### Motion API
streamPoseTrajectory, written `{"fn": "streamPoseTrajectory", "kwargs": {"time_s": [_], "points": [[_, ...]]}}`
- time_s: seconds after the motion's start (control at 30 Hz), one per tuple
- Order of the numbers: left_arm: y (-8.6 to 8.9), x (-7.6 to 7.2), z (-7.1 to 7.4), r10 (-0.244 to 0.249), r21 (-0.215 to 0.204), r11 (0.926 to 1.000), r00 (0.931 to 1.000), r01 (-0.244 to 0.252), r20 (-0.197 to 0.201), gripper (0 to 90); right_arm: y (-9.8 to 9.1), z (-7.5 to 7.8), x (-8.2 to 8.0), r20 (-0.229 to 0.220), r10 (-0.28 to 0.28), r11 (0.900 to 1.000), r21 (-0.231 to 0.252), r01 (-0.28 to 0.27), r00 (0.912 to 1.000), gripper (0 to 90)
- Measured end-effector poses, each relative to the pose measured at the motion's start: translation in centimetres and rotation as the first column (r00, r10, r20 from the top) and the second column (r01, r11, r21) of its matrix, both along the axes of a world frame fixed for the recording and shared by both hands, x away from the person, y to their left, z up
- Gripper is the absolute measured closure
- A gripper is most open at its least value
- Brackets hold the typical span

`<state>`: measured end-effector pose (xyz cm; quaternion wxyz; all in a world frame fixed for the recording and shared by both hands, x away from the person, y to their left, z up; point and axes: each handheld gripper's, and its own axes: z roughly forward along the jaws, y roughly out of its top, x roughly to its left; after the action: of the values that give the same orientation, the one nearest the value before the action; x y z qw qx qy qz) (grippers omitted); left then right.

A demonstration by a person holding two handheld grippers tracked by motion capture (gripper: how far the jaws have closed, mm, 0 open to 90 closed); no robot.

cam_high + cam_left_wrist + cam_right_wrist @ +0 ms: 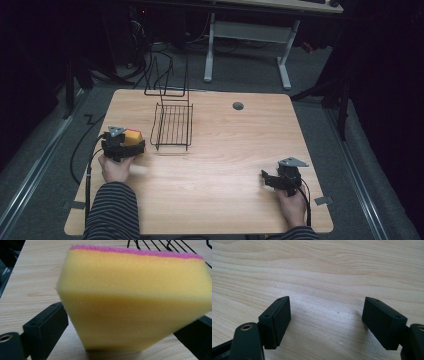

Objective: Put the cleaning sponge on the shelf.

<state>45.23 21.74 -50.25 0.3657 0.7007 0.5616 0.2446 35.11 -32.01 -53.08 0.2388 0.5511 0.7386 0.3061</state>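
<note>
1 camera looks down from high up at the whole desk (225,150); 2 ride low, very close to its wood

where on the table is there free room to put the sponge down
Bare wood spans the middle, between the left gripper at the sponge and the right gripper, and right of the wire rack. It is crowded at the rack's left front corner.

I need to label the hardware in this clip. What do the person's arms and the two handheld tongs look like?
The left tongs and right tongs are black, each topped by a grey three-cornered plate, with a black cable trailing back. Their jaws are flat, rectangular black blocks with small screw holes; brass-coloured eyelets sit at the bases. The left sleeve is dark with thin pale stripes, and a striped right cuff shows too.
</note>
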Motion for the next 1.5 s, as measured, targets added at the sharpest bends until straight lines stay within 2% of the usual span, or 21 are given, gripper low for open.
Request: {"fn": "streamPoseTrajectory", "kwargs": {"time_s": [0.5, 0.7, 0.93, 1.33, 1.5], "points": [[-0.3, -0.1, -0.2, -0.023, 0.019, 0.9996, 0.9997, 0.023, 0.009, 22.0, 0.0, 0.0, 0.0, -0.001, 0.001, 1.0, 0.0, -0.001, 1.0, 23.4], [-0.3, -0.1, -0.1, -0.029, 0.022, 0.9993, 0.9995, 0.029, 0.013, 23.1, 0.0, 0.0, 0.0, 0.0, 0.0, 1.0, 0.0, 0.0, 1.0, 23.4], [-0.2, -0.5, 0.4, -0.026, 0.015, 0.9996, 0.9991, 0.025, 0.035, 23.4, 0.0, 0.0, 0.0, 0.0, 0.0, 1.0, 0.0, 0.0, 1.0, 23.4], [-0.1, -1.9, 2.0, -0.059, 0.014, 0.9982, 0.9966, 0.058, 0.057, 23.6, 0.0, 0.0, 0.0, 0.0, 0.0, 1.0, 0.0, 0.0, 1.0, 23.4], [-0.1, -2.5, 2.5, -0.087, 0.024, 0.996, 0.9951, 0.086, 0.046, 23.7, 0.0, 0.0, 0.0, 0.0, 0.0, 1.0, 0.0, 0.0, 1.0, 23.4]]}}
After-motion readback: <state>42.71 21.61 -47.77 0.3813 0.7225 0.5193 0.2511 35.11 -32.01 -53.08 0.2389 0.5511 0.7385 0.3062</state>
